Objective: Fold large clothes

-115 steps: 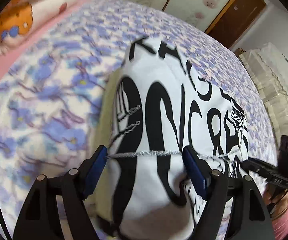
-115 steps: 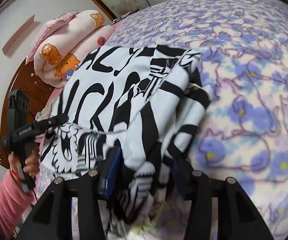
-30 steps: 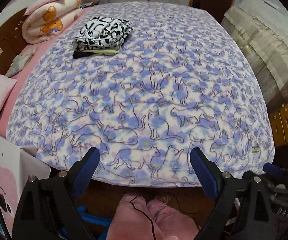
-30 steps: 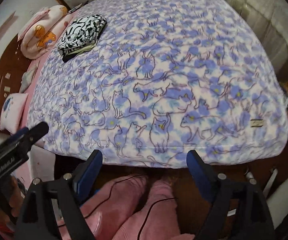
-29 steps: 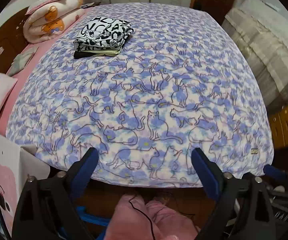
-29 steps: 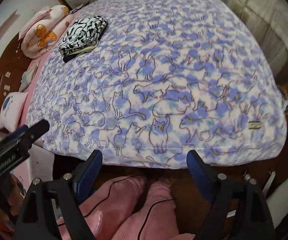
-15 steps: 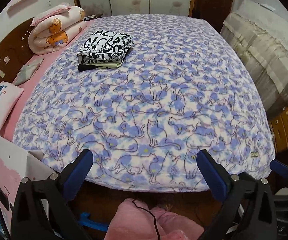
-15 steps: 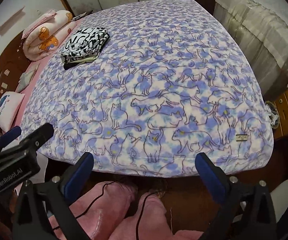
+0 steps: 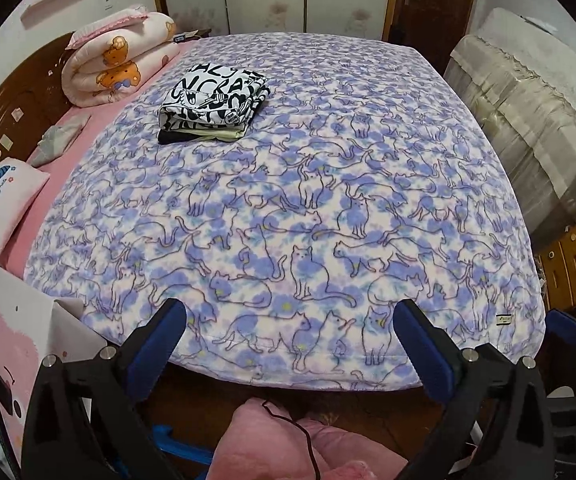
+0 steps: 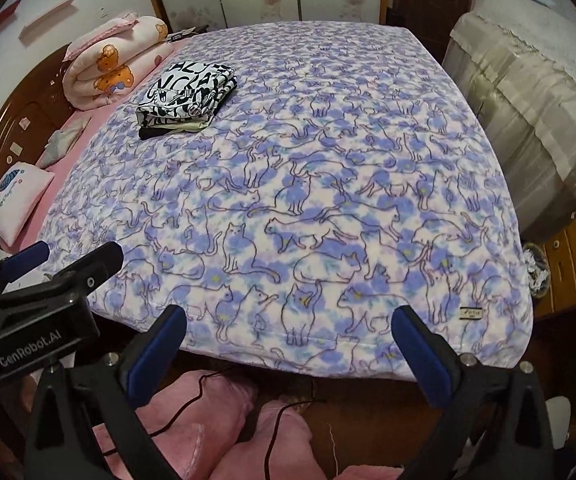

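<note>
Left wrist view: left tongs (image 9: pixel 288 336) gape wide, having just been opening, empty; the folded garment (image 9: pixel 213 102) lies far ahead-left on the bed (image 9: pixel 368 200), long axis running away.
Right wrist view: right tongs (image 10: pixel 288 340) likewise spread and empty; soft black-and-white printed bundle (image 10: pixel 186 98), squarish; fleecy cat-print blanket beneath. Neither hand clearly nearer.

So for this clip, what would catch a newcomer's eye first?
The purple cat-print blanket covering the whole bed dominates both views. On it, toward the far left near the rolled bear-print quilt, sits a folded black-and-white garment atop darker folded clothes. Both the left hand-held gripper and the right hand-held gripper hang open and empty at the bed's near edge.
</note>
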A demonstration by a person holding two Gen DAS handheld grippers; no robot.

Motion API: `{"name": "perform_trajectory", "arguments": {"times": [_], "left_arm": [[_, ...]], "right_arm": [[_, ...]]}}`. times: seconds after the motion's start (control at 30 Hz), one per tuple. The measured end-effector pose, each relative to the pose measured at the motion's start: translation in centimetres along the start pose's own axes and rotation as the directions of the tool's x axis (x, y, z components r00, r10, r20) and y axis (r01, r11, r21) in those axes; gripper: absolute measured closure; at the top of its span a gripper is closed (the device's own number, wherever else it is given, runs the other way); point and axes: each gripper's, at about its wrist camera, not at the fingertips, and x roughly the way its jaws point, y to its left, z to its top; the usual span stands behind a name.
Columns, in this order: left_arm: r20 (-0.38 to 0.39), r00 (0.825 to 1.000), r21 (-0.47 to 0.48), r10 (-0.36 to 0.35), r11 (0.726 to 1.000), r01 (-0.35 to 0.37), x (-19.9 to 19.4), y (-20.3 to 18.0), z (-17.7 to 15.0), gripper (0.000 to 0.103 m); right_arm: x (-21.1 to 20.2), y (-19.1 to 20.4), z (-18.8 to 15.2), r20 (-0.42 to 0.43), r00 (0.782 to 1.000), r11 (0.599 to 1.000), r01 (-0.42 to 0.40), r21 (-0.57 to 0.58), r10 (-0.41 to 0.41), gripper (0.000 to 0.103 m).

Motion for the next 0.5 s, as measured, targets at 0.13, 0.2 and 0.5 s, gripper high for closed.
{"name": "perform_trajectory", "arguments": {"times": [0.13, 0.2, 0.5], "left_arm": [[0.009, 1.000, 0.015, 0.003, 1.000, -0.003, -0.29, -0.14, 0.26, 0.000], [0.009, 1.000, 0.016, 0.001, 1.000, -0.001, -0.29, -0.23, 0.25, 0.000], [0.020, 1.000, 0.027, -0.009, 1.000, 0.008, -0.42, -0.28, 0.62, 0.000]], "right_arm": [[-0.13, 0.06, 0.08, 0.006, 1.000, 1.000, 0.005, -0.008, -0.005, 0.000], [-0.14, 0.06, 0.12, 0.006, 1.000, 1.000, 0.006, -0.009, -0.006, 0.000], [-0.23, 0.02, 0.19, 0.007, 1.000, 1.000, 0.011, -0.006, -0.011, 0.000]]}}
